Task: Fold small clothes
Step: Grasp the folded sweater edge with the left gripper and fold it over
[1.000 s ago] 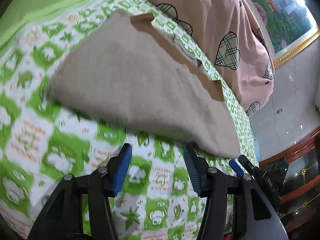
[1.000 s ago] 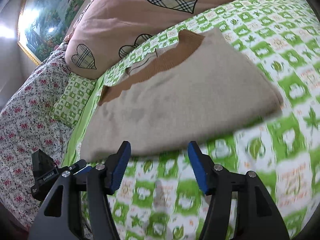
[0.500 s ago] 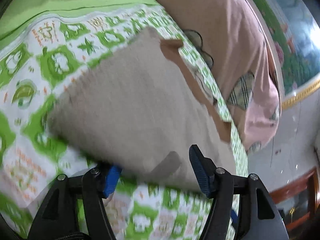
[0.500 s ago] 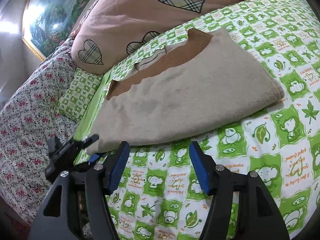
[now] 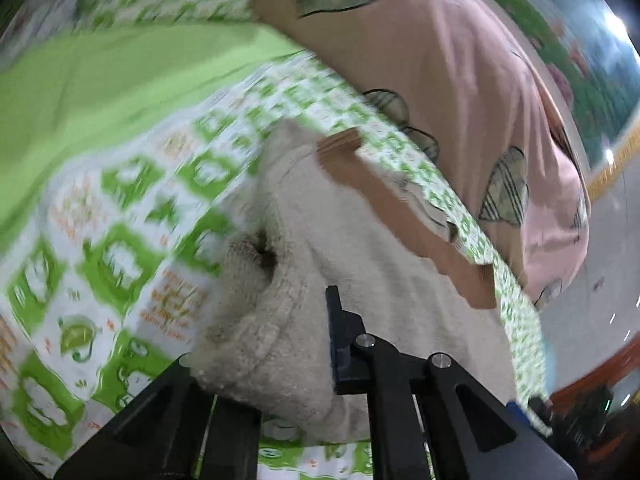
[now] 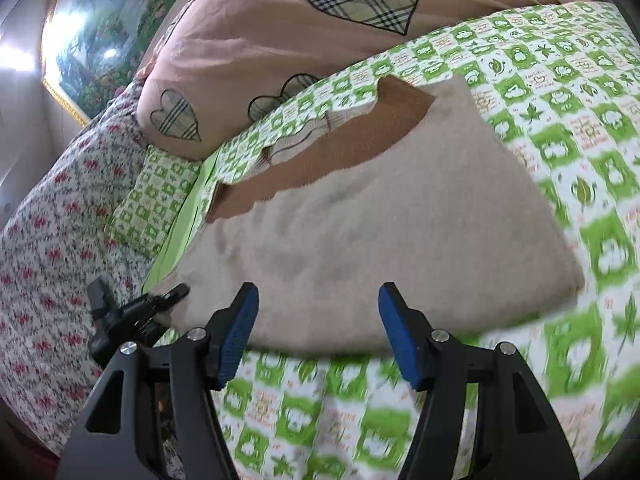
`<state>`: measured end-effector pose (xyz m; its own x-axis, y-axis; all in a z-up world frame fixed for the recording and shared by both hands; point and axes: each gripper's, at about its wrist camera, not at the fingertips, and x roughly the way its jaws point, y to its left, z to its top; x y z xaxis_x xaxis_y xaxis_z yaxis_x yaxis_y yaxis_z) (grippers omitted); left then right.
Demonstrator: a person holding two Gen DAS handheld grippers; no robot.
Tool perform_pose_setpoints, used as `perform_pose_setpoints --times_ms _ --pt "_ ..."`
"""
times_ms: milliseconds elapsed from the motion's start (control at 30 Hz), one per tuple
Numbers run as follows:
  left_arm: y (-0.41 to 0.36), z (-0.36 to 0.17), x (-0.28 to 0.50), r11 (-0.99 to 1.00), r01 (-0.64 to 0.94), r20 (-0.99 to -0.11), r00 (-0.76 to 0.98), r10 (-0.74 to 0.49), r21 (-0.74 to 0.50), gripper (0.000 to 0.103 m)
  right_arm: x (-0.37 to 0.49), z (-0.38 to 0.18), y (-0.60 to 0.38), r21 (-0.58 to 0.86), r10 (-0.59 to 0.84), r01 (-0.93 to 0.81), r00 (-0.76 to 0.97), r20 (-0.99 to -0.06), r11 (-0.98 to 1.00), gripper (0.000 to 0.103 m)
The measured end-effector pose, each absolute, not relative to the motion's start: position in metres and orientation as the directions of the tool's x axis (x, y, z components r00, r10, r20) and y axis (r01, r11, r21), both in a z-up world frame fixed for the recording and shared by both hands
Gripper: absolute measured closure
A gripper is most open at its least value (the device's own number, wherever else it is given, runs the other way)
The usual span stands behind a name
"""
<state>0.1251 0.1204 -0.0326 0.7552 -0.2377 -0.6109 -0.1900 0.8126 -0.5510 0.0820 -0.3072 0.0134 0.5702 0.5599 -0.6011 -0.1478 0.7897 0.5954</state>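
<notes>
Left wrist view: the left gripper (image 5: 264, 356) was clamped on the bunched near edge of the beige knitted garment with a brown band (image 5: 360, 248), lying on the green-and-white checked bedsheet (image 5: 120, 220).

Right wrist view: the right gripper (image 6: 318, 332) stood with its jaws apart, just at the garment's (image 6: 380, 220) near edge, not touching it; the pink heart-patterned quilt (image 6: 280, 32) lay beyond.

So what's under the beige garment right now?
The beige garment lies on the green-and-white patterned bedsheet, which shows all around it. The left gripper has bunched its near corner; one finger is buried in the fabric. Whatever lies beneath the cloth's middle is covered.
</notes>
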Motion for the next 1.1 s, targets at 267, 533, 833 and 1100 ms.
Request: perform_pose_setpoints --times_ms 267,533,833,1100 --pt "0.018 0.029 0.138 0.871 0.159 -0.500 0.765 -0.407 -0.465 0.097 0.121 0.021 -0.331 0.651 0.602 -0.132 0.548 -0.580 0.747 0.040" --pt "-0.068 -0.012 0.157 0.866 0.320 -0.611 0.614 -0.499 -0.385 0.097 0.191 0.012 -0.309 0.778 0.766 -0.153 0.366 -0.528 0.609 0.037" --pt "-0.074 -0.027 0.156 0.859 0.342 -0.637 0.575 -0.513 -0.382 0.097 0.260 -0.018 -0.246 0.753 0.773 -0.201 0.287 -0.566 0.626 0.047" --pt "-0.090 0.011 0.163 0.776 0.410 -0.554 0.544 -0.630 -0.480 0.096 0.268 0.048 -0.244 0.644 0.744 -0.373 0.372 -0.555 0.668 0.086"
